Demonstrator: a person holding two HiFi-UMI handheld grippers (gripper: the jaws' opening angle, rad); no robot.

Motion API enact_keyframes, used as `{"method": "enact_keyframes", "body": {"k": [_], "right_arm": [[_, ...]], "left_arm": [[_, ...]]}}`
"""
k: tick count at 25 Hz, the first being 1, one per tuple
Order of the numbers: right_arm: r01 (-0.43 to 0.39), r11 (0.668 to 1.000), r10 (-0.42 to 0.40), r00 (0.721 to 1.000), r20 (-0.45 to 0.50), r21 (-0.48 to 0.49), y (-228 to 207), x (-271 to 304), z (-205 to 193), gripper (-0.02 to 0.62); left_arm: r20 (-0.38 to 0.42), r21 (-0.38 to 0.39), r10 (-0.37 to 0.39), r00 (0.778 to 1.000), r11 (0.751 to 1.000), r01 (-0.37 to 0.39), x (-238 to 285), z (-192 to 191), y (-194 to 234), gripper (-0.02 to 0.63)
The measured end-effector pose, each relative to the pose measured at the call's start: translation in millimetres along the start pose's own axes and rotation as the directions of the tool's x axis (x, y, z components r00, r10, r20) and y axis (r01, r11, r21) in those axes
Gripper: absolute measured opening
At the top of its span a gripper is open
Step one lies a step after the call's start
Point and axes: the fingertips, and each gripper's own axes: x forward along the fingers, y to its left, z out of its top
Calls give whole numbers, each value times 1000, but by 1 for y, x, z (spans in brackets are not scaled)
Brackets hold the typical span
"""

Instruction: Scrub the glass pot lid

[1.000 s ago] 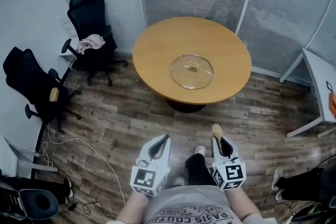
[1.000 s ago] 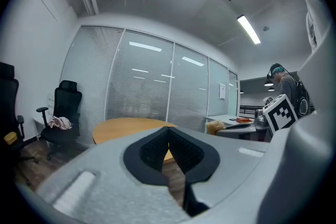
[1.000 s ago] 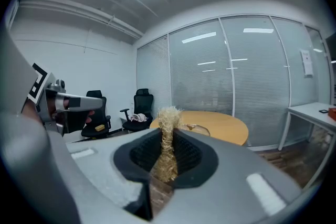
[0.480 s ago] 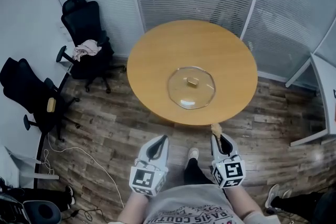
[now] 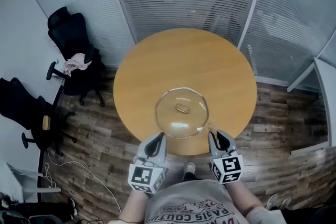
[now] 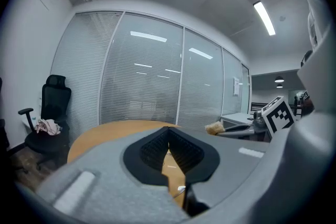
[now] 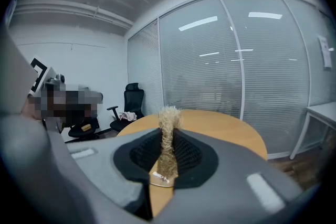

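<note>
Grey plastic shells are covering both grippers, nearest the person. The left gripper (image 5: 160,137) is pressing its ribbed black fingers (image 6: 151,148) together on nothing. The right gripper (image 5: 214,135) is clamping a tan, fuzzy brush (image 7: 168,136), its frayed tuft sticking out past the fingertips. Just beyond them, the clear round lid (image 5: 181,113) with its small knob is lying flat near the front edge of the smooth, round wooden worktop (image 5: 157,68). Farther left, black office chairs (image 5: 71,52) are standing on the plank floor (image 5: 100,134).
</note>
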Motion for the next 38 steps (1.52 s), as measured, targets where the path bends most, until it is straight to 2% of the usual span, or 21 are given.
{"method": "enact_keyframes", "body": {"k": [5, 10, 16, 21, 26, 30, 34, 38], "right_arm": [[-18, 1000, 17, 1000, -20, -7, -30, 38, 4, 60], [-8, 999, 5, 997, -72, -43, -34, 70, -6, 61], [27, 998, -34, 992, -121, -55, -37, 107, -10, 61], [27, 998, -39, 975, -219, -57, -39, 139, -28, 61], [-2, 998, -24, 931, -364, -70, -42, 174, -61, 61], [-57, 993, 2, 890, -456, -106, -42, 204, -85, 61], [-128, 986, 51, 849, -525, -111, -42, 231, -102, 61], [-153, 984, 72, 812, -579, -92, -49, 258, -118, 61]], "left_arm": [[-10, 19, 11, 1000, 1000, -11, 43, 3, 8, 6], [-8, 6, 1, 1000, 1000, -1, 69, 6, 32, 6], [-48, 20, -68, 997, 997, 69, 109, 4, 65, 6], [-103, 20, -147, 984, 989, 150, 139, -8, 85, 6], [-135, -3, -187, 973, 982, 188, 159, -19, 100, 6], [-153, -27, -198, 968, 980, 197, 167, -30, 114, 6], [-179, -48, -205, 962, 979, 200, 172, -42, 124, 6], [-211, -46, -197, 957, 980, 192, 178, -54, 134, 6]]}}
